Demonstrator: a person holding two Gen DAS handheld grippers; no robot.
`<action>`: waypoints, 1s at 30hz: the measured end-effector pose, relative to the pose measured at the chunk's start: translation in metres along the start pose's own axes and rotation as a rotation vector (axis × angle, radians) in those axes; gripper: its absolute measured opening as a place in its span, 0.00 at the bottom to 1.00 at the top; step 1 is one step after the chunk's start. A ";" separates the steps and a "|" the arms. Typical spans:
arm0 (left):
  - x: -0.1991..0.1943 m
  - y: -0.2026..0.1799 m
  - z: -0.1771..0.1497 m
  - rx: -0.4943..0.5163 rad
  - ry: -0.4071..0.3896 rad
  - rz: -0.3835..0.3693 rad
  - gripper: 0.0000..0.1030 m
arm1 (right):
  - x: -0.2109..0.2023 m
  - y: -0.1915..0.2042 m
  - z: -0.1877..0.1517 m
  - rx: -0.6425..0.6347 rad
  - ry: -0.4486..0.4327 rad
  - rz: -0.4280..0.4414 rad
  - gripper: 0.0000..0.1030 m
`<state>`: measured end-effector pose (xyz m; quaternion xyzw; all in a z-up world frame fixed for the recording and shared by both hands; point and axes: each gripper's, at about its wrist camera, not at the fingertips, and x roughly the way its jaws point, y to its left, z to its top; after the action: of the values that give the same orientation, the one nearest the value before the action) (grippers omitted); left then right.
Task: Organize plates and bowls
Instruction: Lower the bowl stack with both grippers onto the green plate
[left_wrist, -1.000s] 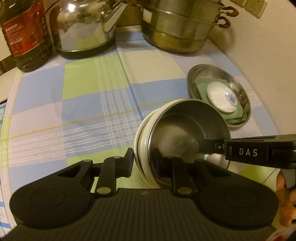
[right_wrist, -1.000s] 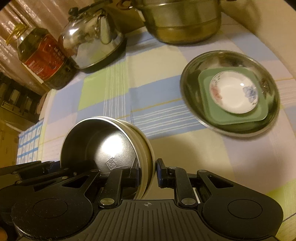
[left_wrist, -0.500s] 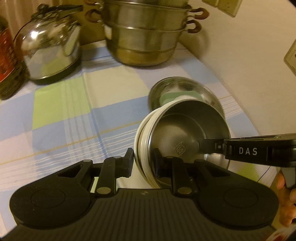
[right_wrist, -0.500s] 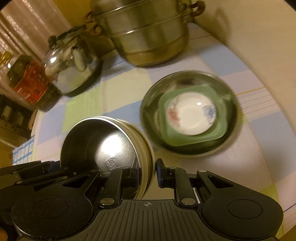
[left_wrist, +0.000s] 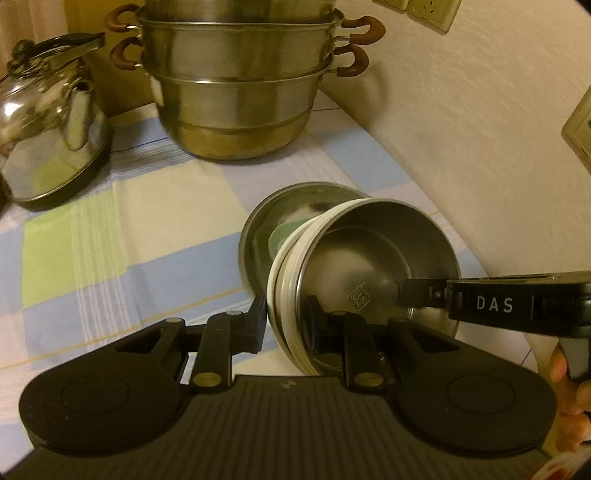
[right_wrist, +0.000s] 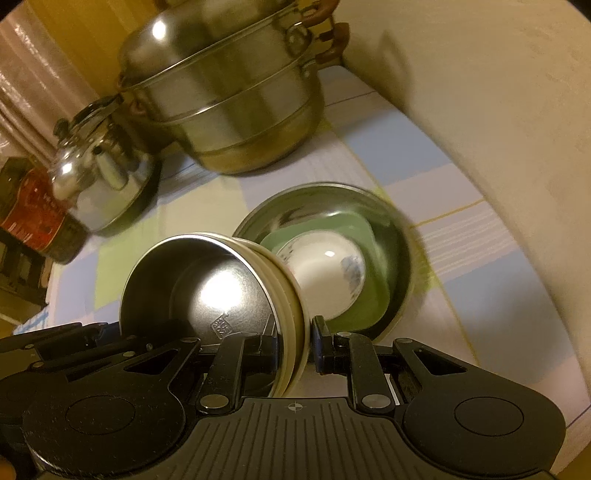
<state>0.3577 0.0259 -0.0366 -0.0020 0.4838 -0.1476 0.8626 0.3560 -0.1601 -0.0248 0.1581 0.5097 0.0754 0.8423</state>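
Steel and cream, the stack of bowls (left_wrist: 369, 273) hangs in the air, tilted on its edge, above the near side of the steel plate (right_wrist: 400, 243) that lies on the checked cloth (left_wrist: 122, 236). The left gripper (left_wrist: 286, 325) pinches the rim of the stack on one side, one finger inside and one outside. The right gripper (right_wrist: 293, 345) is pressed on the opposite rim in the same way. In the plate lie a green square dish (right_wrist: 373, 288) and, on it, a white saucer (right_wrist: 325, 273) with a blue flower. I judge that the stack should go onto this saucer. To do it well, both hands should first level the stack, bring it over the middle of the saucer, and lower it together slowly. The steamer pot (left_wrist: 240, 92) and the kettle (left_wrist: 48, 129) stand well apart behind.
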 end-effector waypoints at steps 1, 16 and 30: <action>0.003 -0.002 0.004 0.000 0.003 -0.004 0.19 | 0.001 -0.002 0.004 0.001 0.000 -0.003 0.17; 0.056 -0.012 0.054 -0.008 0.067 -0.027 0.19 | 0.029 -0.034 0.058 0.006 0.052 -0.030 0.17; 0.090 -0.005 0.056 -0.050 0.147 -0.013 0.19 | 0.069 -0.050 0.073 0.015 0.169 -0.017 0.17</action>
<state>0.4473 -0.0102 -0.0815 -0.0158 0.5492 -0.1411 0.8235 0.4515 -0.2010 -0.0685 0.1532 0.5809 0.0772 0.7957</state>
